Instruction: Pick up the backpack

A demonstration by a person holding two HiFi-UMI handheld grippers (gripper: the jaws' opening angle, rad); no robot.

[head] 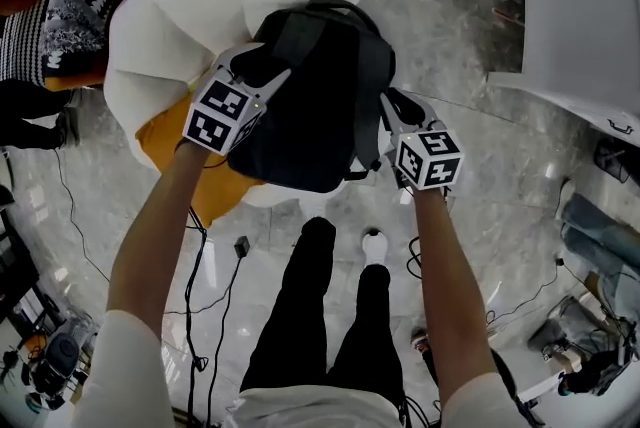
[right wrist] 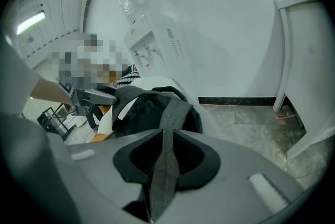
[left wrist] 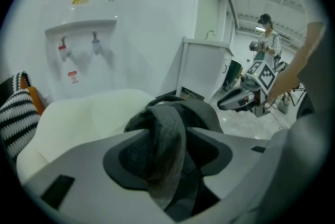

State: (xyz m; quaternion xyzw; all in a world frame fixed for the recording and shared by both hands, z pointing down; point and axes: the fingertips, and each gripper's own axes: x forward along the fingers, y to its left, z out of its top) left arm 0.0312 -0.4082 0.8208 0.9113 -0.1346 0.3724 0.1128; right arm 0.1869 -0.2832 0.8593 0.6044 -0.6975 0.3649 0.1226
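On the white beanbag (head: 190, 6) the backpack (head: 310, 116) lies at rest; you hold the left gripper (head: 262, 76) jaws wide astride one strap (left wrist: 167, 149) and the right gripper (head: 395, 111) jaws narrowly parted astride the other strap (right wrist: 167, 149), neither pinching, so I judge no weight is carried.

1. A strap (left wrist: 165, 157) lies between the left gripper's (left wrist: 168, 134) jaws, with dark gaps free on either side of it.
2. A thin strap (right wrist: 166, 163) runs between the right gripper's (right wrist: 165, 139) jaws, with room on both sides.
3. Straight ahead of both pairs of jaws, the backpack (head: 310, 116) blocks the way, and the cushion (head: 190, 26) lies under and behind it.
4. Beyond the left jaws, a dispenser (left wrist: 84, 45) and a cabinet (left wrist: 201, 71) close off the far side.
5. Right of the right jaws, bare floor (right wrist: 251, 129) is free up to the white furniture (right wrist: 309, 71).
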